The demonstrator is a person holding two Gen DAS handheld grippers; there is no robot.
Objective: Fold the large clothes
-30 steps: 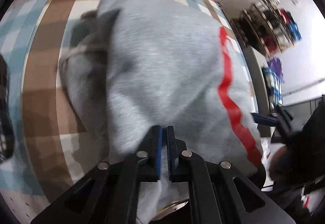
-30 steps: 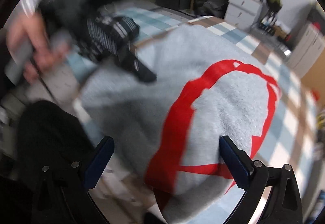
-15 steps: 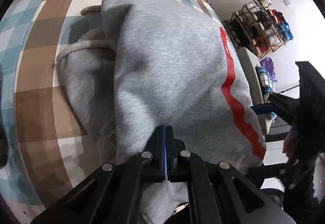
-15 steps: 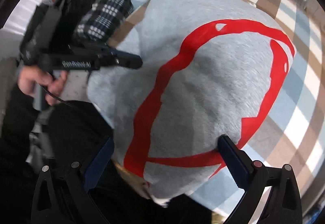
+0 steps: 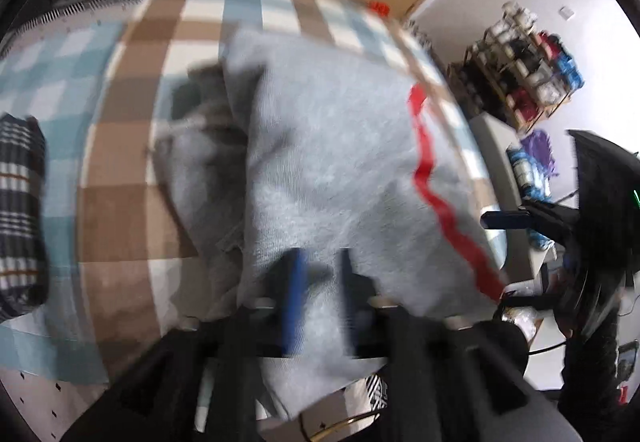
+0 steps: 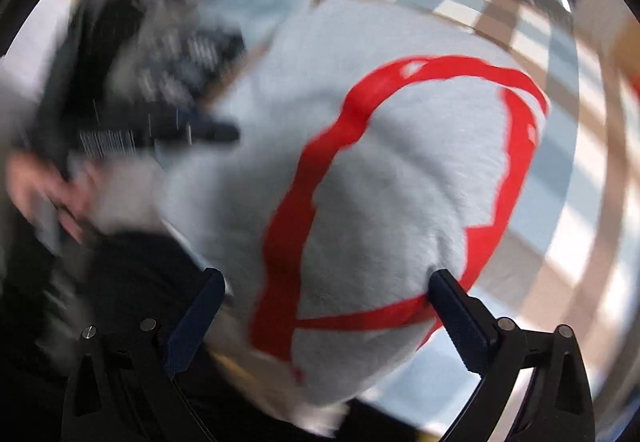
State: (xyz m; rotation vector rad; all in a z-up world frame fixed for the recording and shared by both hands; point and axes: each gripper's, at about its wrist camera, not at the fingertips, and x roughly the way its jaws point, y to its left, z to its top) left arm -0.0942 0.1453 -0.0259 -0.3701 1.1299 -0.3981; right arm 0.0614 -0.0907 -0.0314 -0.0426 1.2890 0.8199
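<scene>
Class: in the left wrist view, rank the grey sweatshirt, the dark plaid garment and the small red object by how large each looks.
1. grey sweatshirt
2. dark plaid garment, partly cut off at the picture's edge
3. small red object, farthest away, so its true size is unsure

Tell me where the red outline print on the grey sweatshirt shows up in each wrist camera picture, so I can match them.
Left wrist view: the red outline print runs as a wavy stripe down the right side of the folded grey fleece sweatshirt.
Right wrist view: the print forms a big loop across the centre of the picture.
Shared landmark: the brown, blue and white checked cloth under the sweatshirt.
</scene>
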